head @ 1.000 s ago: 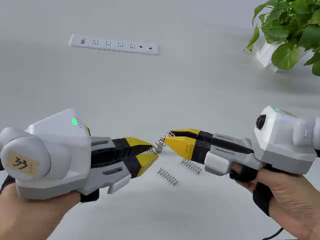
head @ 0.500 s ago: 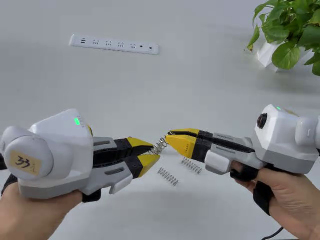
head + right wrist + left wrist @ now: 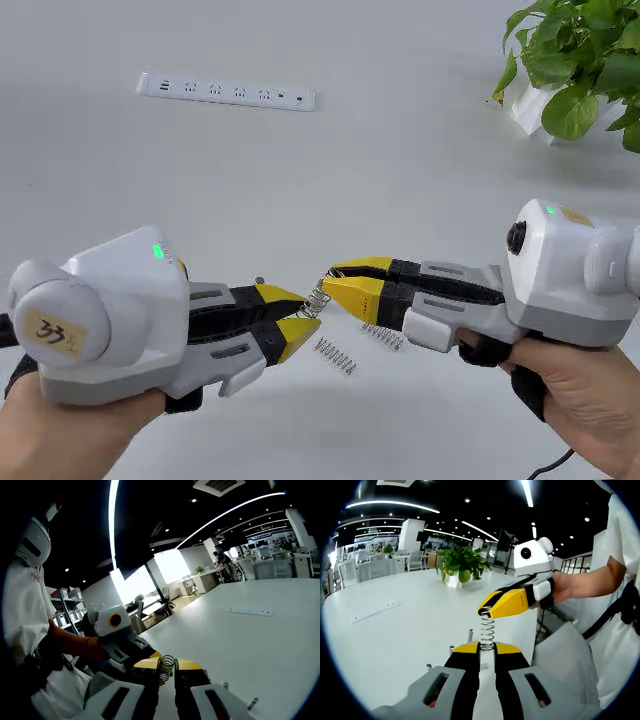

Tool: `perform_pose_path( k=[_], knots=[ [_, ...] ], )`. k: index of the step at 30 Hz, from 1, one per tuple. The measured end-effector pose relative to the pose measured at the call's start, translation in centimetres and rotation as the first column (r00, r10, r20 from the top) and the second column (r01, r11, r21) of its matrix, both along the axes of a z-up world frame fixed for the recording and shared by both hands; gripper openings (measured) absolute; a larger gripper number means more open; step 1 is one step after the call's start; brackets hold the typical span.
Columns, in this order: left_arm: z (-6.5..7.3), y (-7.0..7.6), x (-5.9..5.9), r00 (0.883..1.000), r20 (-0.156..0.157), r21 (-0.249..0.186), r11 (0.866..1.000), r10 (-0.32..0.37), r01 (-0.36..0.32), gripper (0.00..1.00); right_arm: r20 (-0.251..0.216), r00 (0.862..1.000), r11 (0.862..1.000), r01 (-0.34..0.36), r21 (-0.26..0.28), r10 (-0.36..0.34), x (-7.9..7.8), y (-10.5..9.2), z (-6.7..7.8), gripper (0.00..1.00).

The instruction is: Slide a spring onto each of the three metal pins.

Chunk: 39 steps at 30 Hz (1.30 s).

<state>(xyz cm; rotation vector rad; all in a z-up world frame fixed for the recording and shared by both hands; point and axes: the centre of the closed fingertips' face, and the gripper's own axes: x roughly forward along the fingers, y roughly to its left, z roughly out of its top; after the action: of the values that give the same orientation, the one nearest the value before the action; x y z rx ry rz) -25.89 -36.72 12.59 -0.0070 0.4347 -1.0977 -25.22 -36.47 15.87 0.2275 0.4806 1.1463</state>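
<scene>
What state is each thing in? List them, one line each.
held spring: in the air, gripped at both ends.
left gripper: fingers shut on held spring.
right gripper: fingers shut on held spring's other end.
loose springs: lying flat on the table, on no pin.
pins: upright on the table, bare.

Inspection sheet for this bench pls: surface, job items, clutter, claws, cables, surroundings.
Surface: white tabletop, plain.
Job's things: one spring held in the air between the two claws; two loose springs lying on the tabletop below them; three metal pins standing on the tabletop, seemingly bare.
Clutter: nothing seen.
Grippers: left claw shut on one end of the spring; right claw shut on the other end.
Cables: dark cable below the right hand; white power strip at the far side.
Surroundings: potted plant at the far right; open office behind.
</scene>
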Motion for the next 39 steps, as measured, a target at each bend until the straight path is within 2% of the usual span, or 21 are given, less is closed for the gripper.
perform_pose_path(
  k=[5, 11, 22, 30, 36, 38, 39],
  knots=[
    [-0.1, -0.1, -0.1, 1.000, -0.004, 0.001, 1.000, -0.009, 0.009, 0.07, 0.033, 0.999, 0.999, -0.027, -0.035, 0.029, -0.3, 0.4, 0.4, 0.06],
    [-0.1, -0.2, -0.1, 1.000, -0.003, 0.003, 1.000, -0.016, 0.016, 0.07, 0.053, 0.997, 0.996, -0.049, -0.069, 0.052, -0.2, 0.1, 0.1, 0.06],
    [-0.3, -0.2, -0.2, 1.000, 0.006, 0.015, 1.000, -0.027, 0.027, 0.07, 0.109, 0.987, 0.983, -0.101, -0.155, 0.119, -0.9, 0.7, 0.3, 0.06],
    [-0.3, -0.3, -0.4, 0.999, 0.023, 0.017, 0.999, -0.036, 0.036, 0.07, 0.125, 0.979, 0.971, -0.135, -0.197, 0.161, -1.3, 1.0, 0.3, 0.07],
    [-0.1, -0.4, -0.4, 0.999, 0.026, 0.012, 0.999, -0.038, 0.038, 0.07, 0.115, 0.975, 0.964, -0.162, -0.213, 0.190, -1.4, 1.0, 0.2, 0.12],
    [-0.1, -0.4, -0.4, 0.999, 0.029, 0.014, 0.999, -0.041, 0.041, 0.07, 0.114, 0.970, 0.956, -0.183, -0.231, 0.213, -1.5, 0.9, 0.2, 0.15],
    [-0.2, -0.4, -0.5, 0.999, 0.030, 0.018, 0.999, -0.044, 0.044, 0.07, 0.110, 0.966, 0.947, -0.202, -0.251, 0.235, -1.7, 0.9, 0.2, 0.18]
  ],
)
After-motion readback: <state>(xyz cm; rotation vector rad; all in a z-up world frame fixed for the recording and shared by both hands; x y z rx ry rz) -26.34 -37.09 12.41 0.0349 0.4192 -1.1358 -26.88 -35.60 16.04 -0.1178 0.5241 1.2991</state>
